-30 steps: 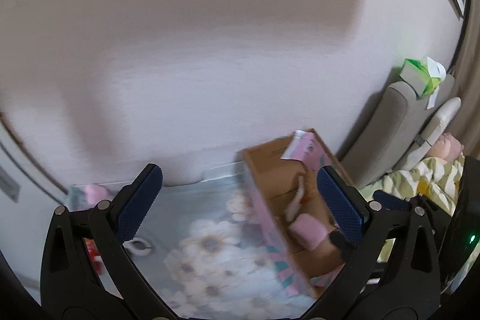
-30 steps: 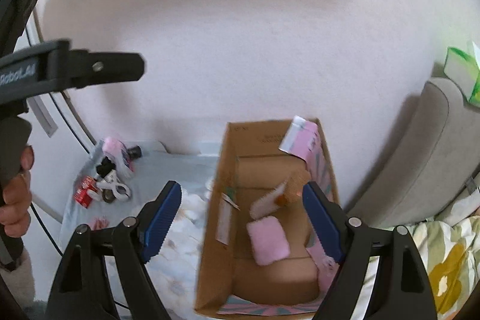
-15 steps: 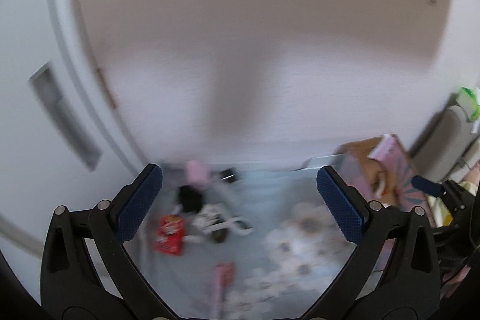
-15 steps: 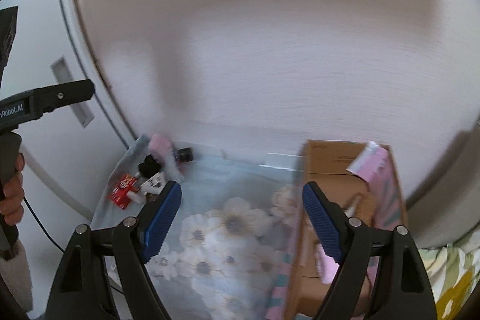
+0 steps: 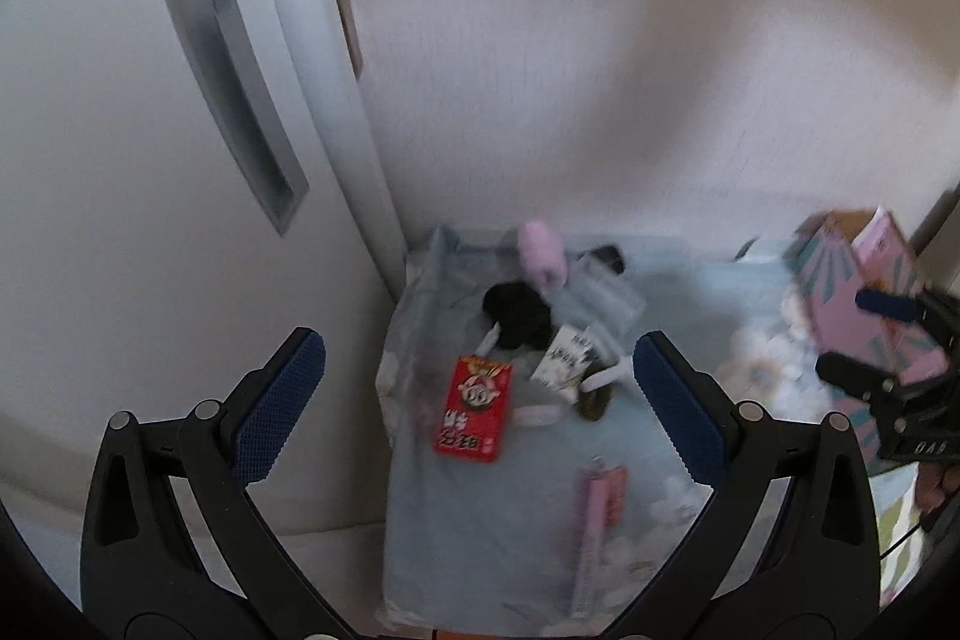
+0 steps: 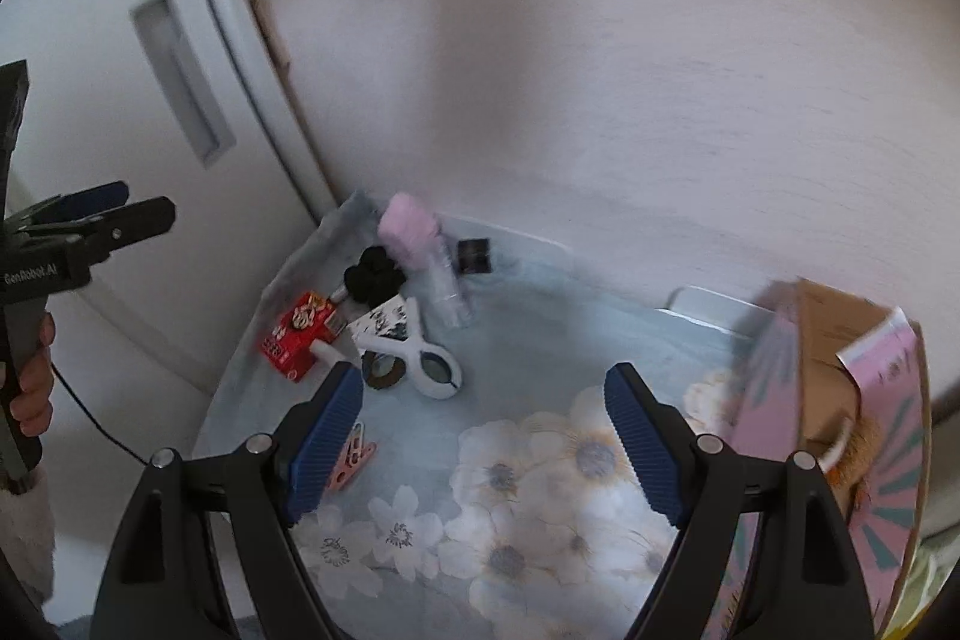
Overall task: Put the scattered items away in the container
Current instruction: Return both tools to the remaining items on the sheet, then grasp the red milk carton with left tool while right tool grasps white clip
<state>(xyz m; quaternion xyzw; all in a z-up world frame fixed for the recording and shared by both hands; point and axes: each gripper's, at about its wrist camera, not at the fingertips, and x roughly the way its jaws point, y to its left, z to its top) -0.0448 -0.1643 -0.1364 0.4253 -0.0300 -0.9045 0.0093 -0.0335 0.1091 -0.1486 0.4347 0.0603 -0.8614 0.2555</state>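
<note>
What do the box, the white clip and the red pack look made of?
Box: cardboard, bare brown inside, printed pink outside. White clip: likely hard plastic, smooth and a bit glossy. Red pack: printed card or foil; too blurred to tell which.

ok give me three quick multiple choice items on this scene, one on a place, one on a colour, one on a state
1. Where does the cardboard box stand on the floral cloth?
A. right edge
B. left corner
C. middle

2. What colour is the flat snack packet?
A. green
B. red
C. yellow

3. How is the right gripper?
A. shut on a clip
B. shut, empty
C. open, empty

Answers: 1 A, the box is at the cloth's right side, far from the pile. 2 B, its face is red with white print. 3 C, the blue pads stand wide apart with only cloth between them.
</note>
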